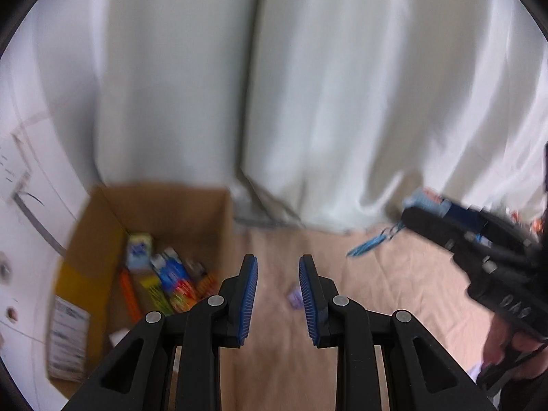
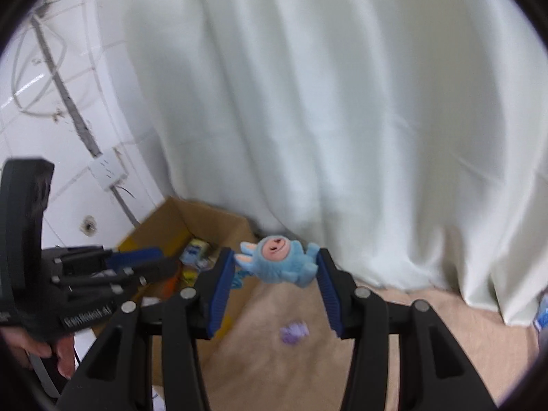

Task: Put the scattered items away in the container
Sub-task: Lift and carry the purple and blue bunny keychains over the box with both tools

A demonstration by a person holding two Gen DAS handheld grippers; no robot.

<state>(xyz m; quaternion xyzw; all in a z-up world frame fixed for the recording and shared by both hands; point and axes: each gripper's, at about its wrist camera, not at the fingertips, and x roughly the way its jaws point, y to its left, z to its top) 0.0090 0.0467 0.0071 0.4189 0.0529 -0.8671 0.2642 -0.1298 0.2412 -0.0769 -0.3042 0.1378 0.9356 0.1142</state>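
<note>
The right gripper (image 2: pixel 275 284) grips a blue plush (image 2: pixel 277 263) between its pads, the toy lying crosswise with its long axis running from one pad to the other. The box (image 2: pixel 205 219) sits ahead and to the left of it, against the wall and curtain (image 2: pixel 342 102), already holding several bright packets (image 1: pixel 164 274). The coming move turns on that offset: the plush hangs beyond the box's near right wall, not yet over the opening, so I judge it must travel left and forward before release.

The left gripper (image 1: pixel 278 294) is empty, jaws apart, held low and level just to the right of the box. A small purple item (image 2: pixel 293 332) lies on the beige surface (image 1: pixel 376 308) between the two grippers, ahead of the left one and nearer to it. The right gripper is raised, pointing left toward the box, with blue cord (image 1: pixel 368 245) dangling beneath it.
</note>
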